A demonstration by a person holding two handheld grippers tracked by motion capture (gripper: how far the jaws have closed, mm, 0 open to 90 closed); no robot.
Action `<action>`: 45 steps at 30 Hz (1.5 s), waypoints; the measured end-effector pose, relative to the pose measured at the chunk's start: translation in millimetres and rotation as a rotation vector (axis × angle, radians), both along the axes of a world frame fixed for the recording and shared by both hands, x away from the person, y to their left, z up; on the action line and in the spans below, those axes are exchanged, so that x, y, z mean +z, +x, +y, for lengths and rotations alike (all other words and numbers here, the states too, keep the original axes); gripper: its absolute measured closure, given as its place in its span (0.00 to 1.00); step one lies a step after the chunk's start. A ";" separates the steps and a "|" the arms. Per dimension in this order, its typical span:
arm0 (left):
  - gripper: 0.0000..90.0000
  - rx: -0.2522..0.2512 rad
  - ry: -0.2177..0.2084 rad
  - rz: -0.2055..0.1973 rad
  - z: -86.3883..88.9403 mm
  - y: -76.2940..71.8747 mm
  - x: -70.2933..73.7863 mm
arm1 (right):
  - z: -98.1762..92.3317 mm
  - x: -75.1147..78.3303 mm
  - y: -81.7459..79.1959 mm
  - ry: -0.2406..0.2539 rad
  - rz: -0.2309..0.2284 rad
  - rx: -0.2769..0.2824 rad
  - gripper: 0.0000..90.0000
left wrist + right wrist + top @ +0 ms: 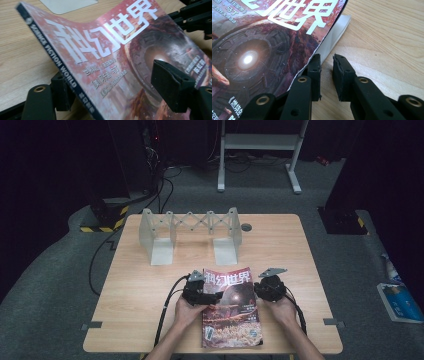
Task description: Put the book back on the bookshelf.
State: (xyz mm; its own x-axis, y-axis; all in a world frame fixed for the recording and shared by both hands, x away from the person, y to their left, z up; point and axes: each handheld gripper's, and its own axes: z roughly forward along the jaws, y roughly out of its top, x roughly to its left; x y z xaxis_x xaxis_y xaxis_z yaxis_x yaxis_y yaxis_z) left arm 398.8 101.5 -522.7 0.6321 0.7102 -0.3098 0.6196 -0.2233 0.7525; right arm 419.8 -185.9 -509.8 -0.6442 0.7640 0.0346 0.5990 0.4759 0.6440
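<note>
Magazine [231,307] lies at the table's [140,290] near edge, between your grippers. Your left gripper [212,296] straddles its spine edge, jaws apart, pads not pressing. Your right gripper [260,289] sits just beside the opposite edge, jaws slightly parted, gripping nothing.

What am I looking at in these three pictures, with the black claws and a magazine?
A person holds a two-jaw gripper in each hand. The wide picture comes from a camera above the table. The other two cameras ride on the grippers and look along their black jaws. On the table lie a magazine and, behind it, a grey folding rack. The left gripper straddles the magazine's spine edge, jaws open, one above the cover and one below. The right gripper sits at the opposite edge, jaws slightly apart with nothing between them.
</note>
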 end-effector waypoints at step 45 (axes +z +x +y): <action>0.75 0.060 0.066 0.192 0.4 8.7 12.0 | 18.6 -3.4 -0.3 0.053 0.003 0.041 0.86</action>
State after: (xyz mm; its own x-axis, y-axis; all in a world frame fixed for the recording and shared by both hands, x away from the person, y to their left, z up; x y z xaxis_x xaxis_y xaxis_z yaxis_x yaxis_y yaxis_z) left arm 407.5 101.9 -510.7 0.5217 0.7676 -0.3722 0.7641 -0.2265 0.6040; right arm 419.5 -167.3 -513.3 -0.6749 0.7339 0.0767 0.5819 0.4655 0.6669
